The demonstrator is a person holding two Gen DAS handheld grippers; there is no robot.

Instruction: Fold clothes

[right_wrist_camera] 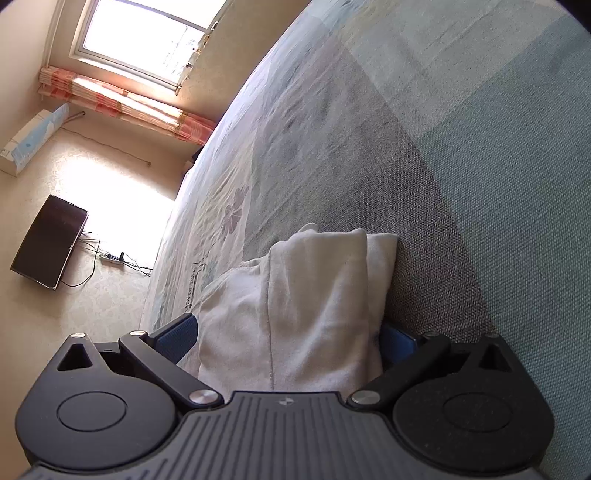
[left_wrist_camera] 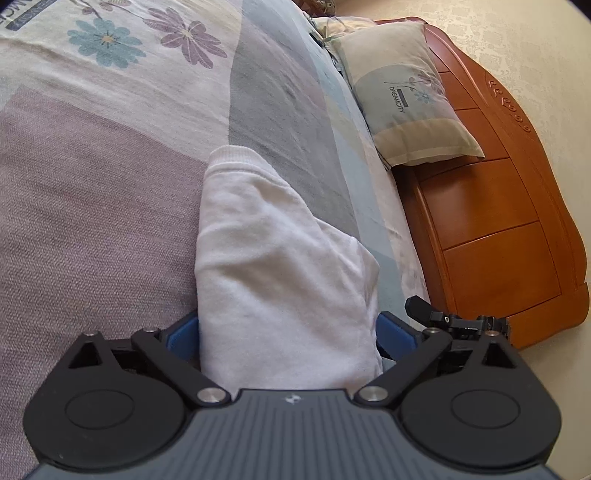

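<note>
Left gripper (left_wrist_camera: 289,334) is closed down on a bunch of white garment (left_wrist_camera: 280,266); blue pads (left_wrist_camera: 183,334) press against the cloth on both sides, thick folded fabric filling the gap between them. The garment sticks out forward from the gripper, ribbed hem or cuff edge at the far end, over the bed (left_wrist_camera: 92,192). From this view it is hard to tell if the far end touches the bed cover or hangs just above it.

Right gripper (right_wrist_camera: 290,341) likewise clamps the white garment (right_wrist_camera: 306,302), blue pads (right_wrist_camera: 179,334) on either side of a thick wad with several layers and a seam showing. Cloth bunches forward, right next to the grey patch of the bed (right_wrist_camera: 461,147) cover.

Bed cover is patchwork: purple, grey, pale blue blocks, flower print (left_wrist_camera: 105,38) in teal and purple. Pillow (left_wrist_camera: 410,96) with flower print and "DREAMCITY" text leans on the orange wooden headboard (left_wrist_camera: 491,206).

Right wrist view: window (right_wrist_camera: 147,35) bright, pink patterned curtain (right_wrist_camera: 125,107) bundled along it, dark flat screen (right_wrist_camera: 48,245) on the wall, power strip (right_wrist_camera: 112,258) with cables beside it, air conditioner (right_wrist_camera: 35,140).
</note>
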